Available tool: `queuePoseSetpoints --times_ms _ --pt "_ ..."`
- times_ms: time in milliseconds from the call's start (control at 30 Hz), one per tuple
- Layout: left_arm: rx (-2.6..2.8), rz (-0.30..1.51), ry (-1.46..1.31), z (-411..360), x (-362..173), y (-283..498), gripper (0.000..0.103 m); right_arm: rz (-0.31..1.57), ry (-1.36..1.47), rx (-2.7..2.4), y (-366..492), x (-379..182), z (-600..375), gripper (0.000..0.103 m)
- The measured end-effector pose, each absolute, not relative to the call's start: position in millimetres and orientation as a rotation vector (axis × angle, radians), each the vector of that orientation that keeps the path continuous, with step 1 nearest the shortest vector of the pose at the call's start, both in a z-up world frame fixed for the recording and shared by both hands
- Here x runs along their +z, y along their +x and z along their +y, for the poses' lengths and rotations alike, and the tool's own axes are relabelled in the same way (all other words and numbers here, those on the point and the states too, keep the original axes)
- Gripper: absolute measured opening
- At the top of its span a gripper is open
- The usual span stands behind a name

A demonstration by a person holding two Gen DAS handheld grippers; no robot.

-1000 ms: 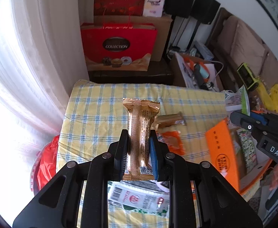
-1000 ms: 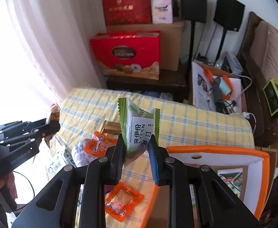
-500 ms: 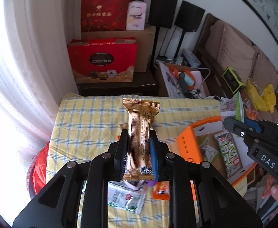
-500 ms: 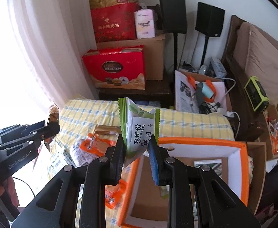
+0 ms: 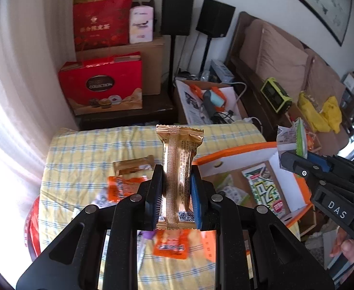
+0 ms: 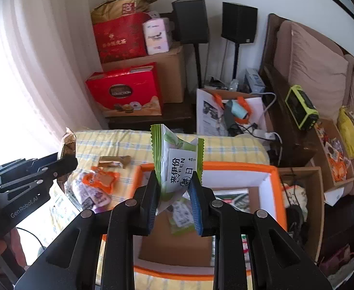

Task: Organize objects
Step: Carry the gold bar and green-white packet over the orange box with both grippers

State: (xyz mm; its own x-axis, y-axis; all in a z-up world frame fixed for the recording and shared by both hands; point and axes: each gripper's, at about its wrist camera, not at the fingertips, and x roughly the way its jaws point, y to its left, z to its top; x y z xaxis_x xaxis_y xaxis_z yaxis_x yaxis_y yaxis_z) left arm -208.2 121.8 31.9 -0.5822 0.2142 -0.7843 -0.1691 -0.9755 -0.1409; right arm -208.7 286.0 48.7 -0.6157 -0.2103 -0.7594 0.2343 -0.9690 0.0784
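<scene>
Two tools, each clamping upright packet: gold packet point(image 5: 178, 174), green packet point(image 6: 177, 166).

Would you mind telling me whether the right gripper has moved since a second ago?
Yes: the right gripper has travelled from over the checked cloth to above the orange-rimmed box.

Orange plastic snack sachet point(image 5: 171, 245) on tablecloth: motion-blurred, print unreadable, top hidden behind upright gold foil snack bar wrapper point(image 5: 178, 176). Orange-rimmed white cardboard box point(image 6: 277, 193): near rim blurred, floor partly hidden.
</scene>
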Motion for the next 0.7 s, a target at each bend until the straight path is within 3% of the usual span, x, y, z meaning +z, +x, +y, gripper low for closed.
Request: queuePoseSetpoints --times_ms 700 --pt "2.529 -0.033 -1.35 195.5 4.2 -203.4 0.02 -0.023 1.303 -2.668 -208.3 24.1 349.8 0.026"
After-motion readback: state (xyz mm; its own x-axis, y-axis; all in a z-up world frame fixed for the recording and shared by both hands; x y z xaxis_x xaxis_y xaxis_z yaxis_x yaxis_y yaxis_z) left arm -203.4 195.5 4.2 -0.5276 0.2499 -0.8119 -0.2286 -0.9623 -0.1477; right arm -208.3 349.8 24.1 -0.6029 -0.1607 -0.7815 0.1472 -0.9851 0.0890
